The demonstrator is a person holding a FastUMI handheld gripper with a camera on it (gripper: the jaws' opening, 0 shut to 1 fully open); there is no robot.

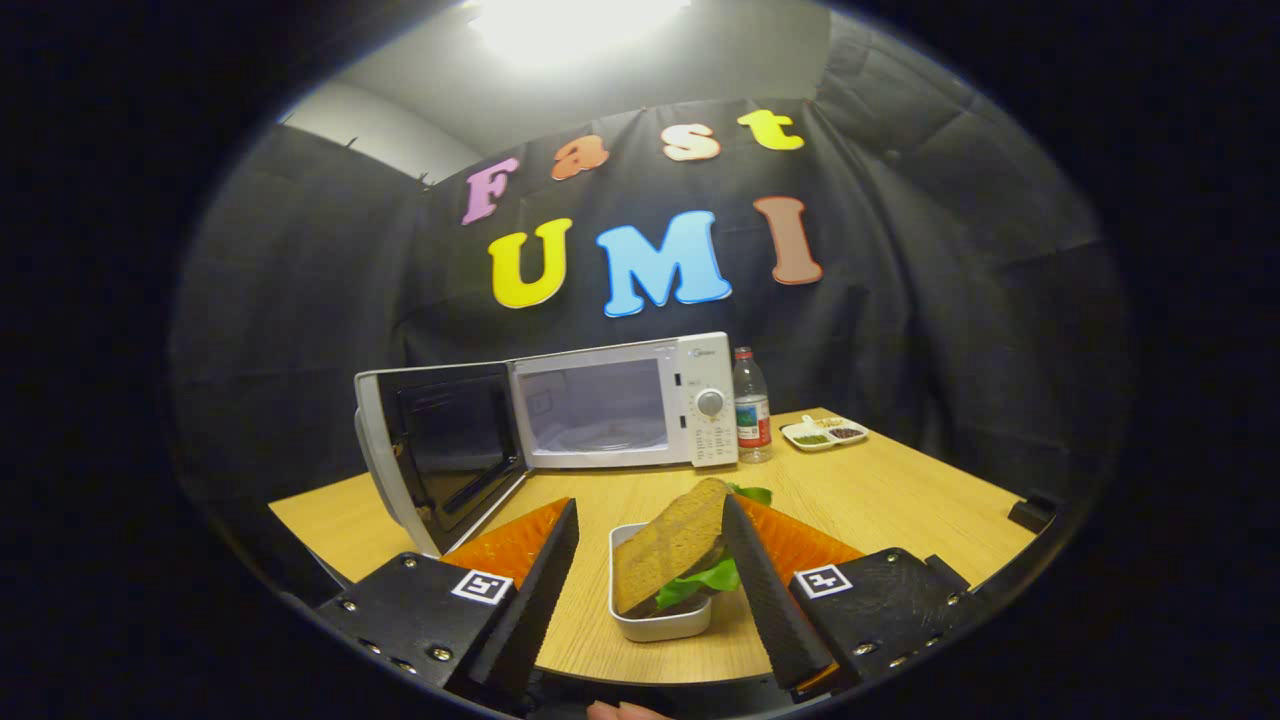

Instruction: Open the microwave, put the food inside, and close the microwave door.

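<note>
desk (880, 490) carries all | microwave (600, 405) at far edge, door (430, 450) swung wide so cavity's reachable | sandwich in tray (662, 575) btwn fingers, nr the right one | gripper (650, 580) spread wide, holding nothing, prob lining up grasp

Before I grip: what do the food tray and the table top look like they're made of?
The tray between the open gripper fingers looks like matte white plastic or ceramic; its smooth rounded rim leaves that open. The table looks like light wood or wood-look laminate, going by the visible grain lines and low sheen.
</note>
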